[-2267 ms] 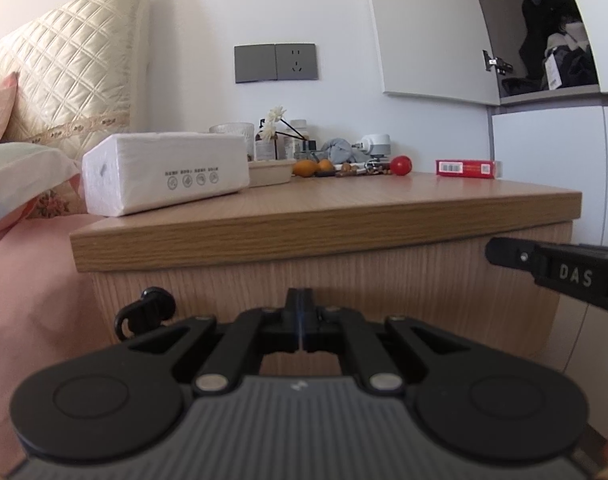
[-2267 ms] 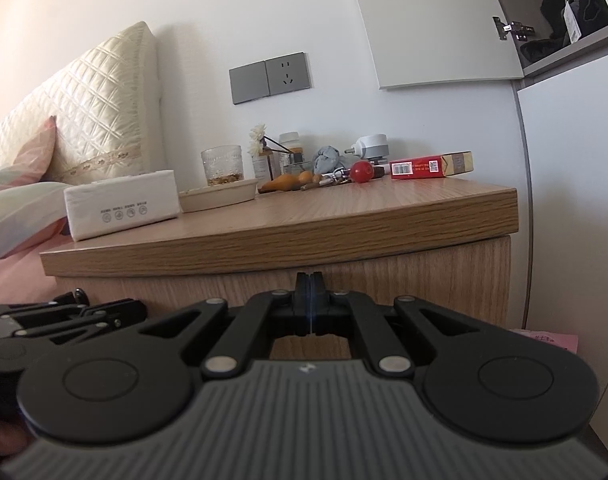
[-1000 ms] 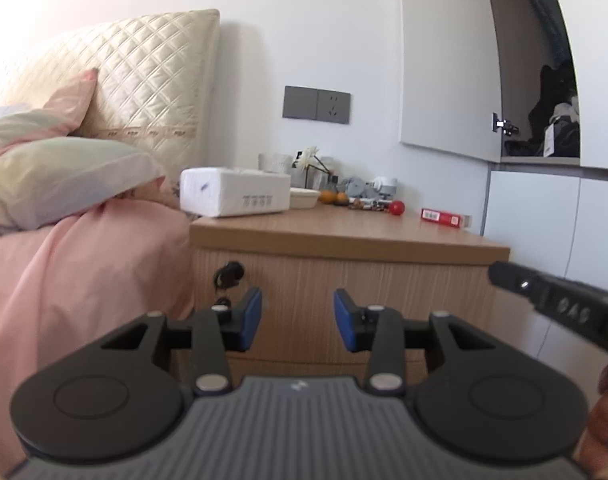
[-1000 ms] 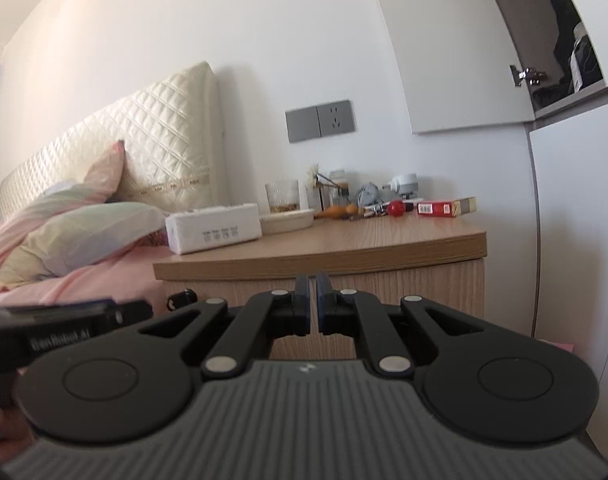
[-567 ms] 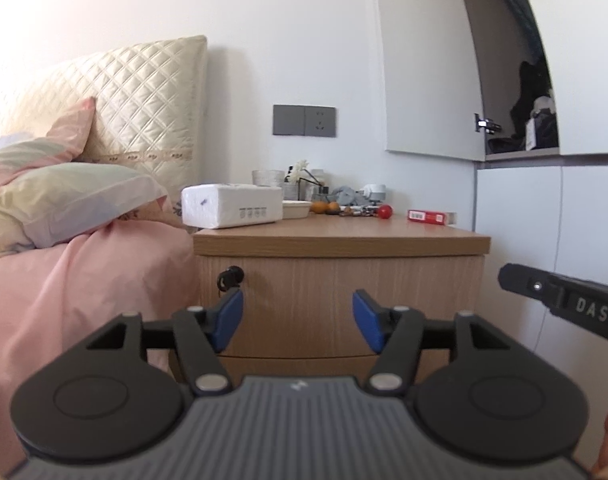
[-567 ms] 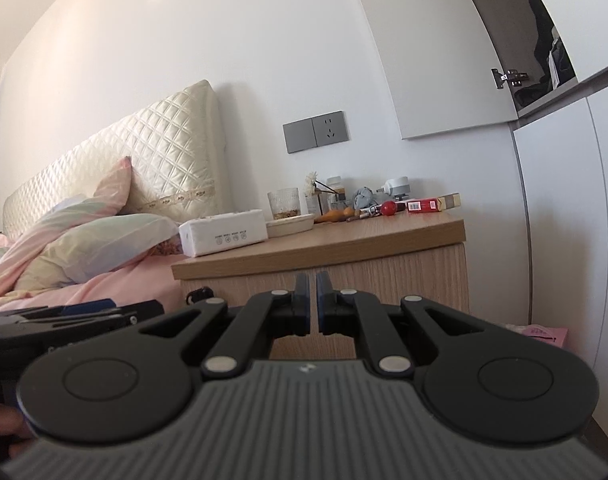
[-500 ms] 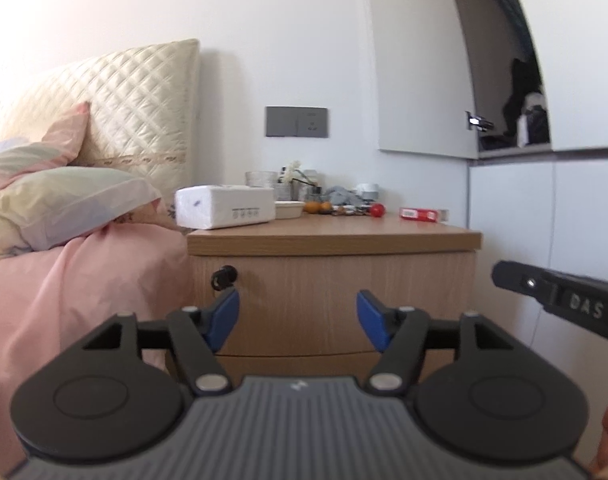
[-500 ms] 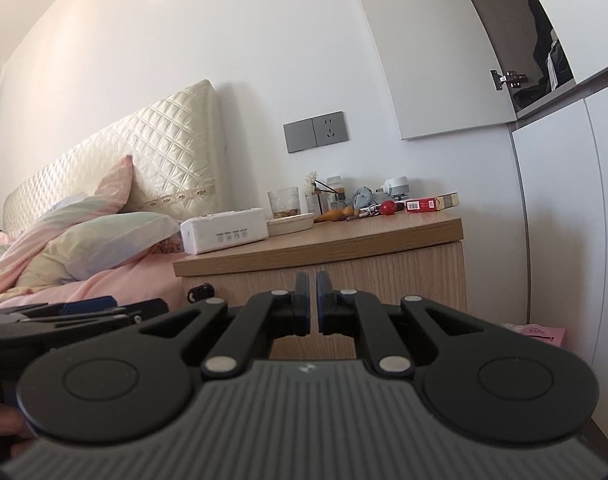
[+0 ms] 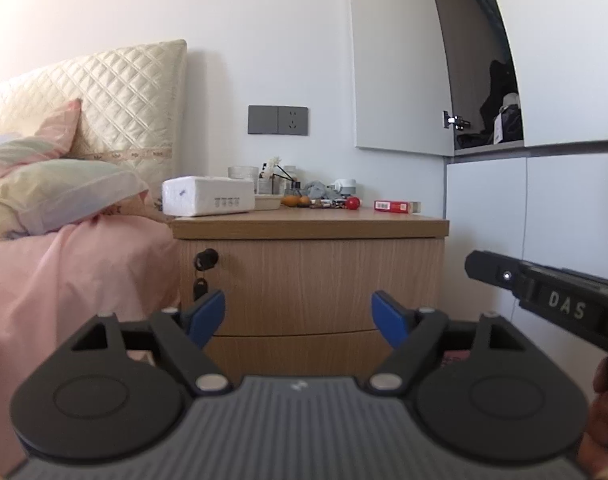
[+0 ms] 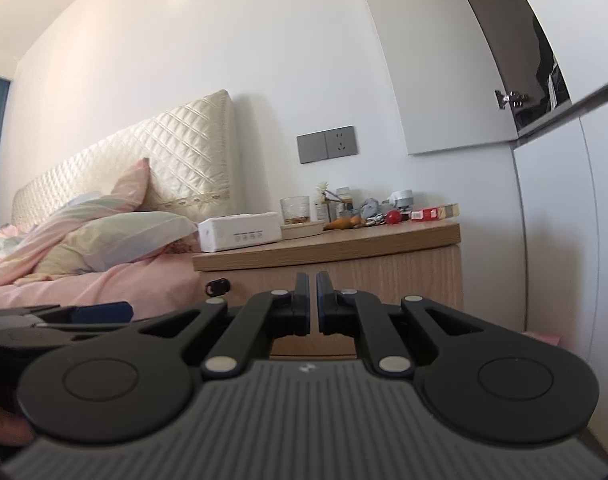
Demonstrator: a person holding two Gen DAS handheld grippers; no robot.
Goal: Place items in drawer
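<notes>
While the drawer (image 9: 307,280) sits closed in the front of the wooden nightstand (image 9: 309,226), I see the items along the top's back edge: a tissue box (image 9: 208,196) at the left corner, a red ball (image 9: 353,202) and a red packet (image 9: 395,206) toward the right. My left gripper (image 9: 298,314) faces the drawer, jaws just spreading, nothing between. My right gripper (image 10: 312,304) is clenched on nothing.

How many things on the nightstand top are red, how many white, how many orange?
Red: 2, the red ball and the red box
White: 1, the tissue pack
Orange: 2, the orange fruits by the shallow dish
Total: 5, all on the nightstand; the smaller clutter behind is too small to sort.
</notes>
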